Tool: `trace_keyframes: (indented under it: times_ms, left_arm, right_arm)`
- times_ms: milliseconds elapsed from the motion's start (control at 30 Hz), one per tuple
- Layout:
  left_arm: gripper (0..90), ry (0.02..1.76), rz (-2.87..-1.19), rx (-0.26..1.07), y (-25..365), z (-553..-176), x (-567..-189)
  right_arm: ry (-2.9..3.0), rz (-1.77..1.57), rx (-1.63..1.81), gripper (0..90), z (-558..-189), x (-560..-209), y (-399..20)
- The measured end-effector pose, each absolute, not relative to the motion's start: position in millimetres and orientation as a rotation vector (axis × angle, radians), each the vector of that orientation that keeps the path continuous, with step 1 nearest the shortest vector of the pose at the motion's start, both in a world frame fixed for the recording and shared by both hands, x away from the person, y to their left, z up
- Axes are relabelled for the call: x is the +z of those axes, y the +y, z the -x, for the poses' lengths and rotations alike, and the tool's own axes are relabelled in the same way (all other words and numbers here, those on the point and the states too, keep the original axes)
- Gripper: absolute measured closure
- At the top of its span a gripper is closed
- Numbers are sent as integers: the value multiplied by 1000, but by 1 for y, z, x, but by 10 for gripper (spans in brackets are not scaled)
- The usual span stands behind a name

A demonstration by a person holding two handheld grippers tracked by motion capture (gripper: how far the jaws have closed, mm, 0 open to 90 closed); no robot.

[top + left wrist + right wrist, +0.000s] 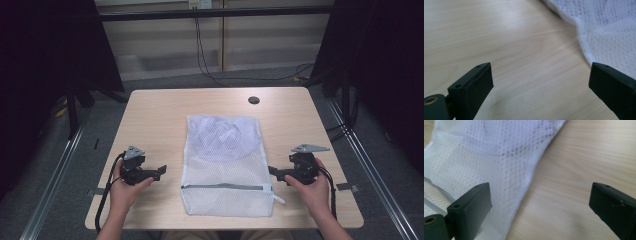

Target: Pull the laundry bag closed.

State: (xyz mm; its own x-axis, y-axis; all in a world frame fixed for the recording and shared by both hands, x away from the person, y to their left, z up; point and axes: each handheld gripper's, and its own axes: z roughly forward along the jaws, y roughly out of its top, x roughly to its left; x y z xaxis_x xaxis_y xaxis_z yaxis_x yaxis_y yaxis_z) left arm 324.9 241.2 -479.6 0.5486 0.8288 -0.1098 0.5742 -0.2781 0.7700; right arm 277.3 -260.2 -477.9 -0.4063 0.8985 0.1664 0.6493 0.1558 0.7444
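Near the table's [150,112] front edge, the left gripper [161,171] and right gripper [272,172] flank a white mesh bag [226,165], jaws apart, gripping nothing. The bag lies flat at centre, grey zipper [222,187] across its front. A dark hole [253,100] sits near the far edge.

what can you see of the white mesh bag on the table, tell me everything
The white mesh bag is a rectangular pouch of fine netting, lying flat in the middle of the table, long side running away from the person. A grey zipper crosses it near the close end, apparently shut, its pull at the right. Something pale and crumpled shows through the far half. The left gripper and right gripper flank it, jaws open, not touching.
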Motion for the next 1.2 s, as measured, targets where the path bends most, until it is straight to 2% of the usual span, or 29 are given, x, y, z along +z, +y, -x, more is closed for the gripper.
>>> trace_keyframes:
  times_ms: [667,1200]
  left_arm:
    - [52,1123,-1989,325,241,-312,-468]
    - [58,1129,-1987,307,247,-311,-467]
  right_arm:
    - [2263,-1367,1215,51,-281,-459,-194]
    - [2333,-1385,1288,80,-293,-462,-138]
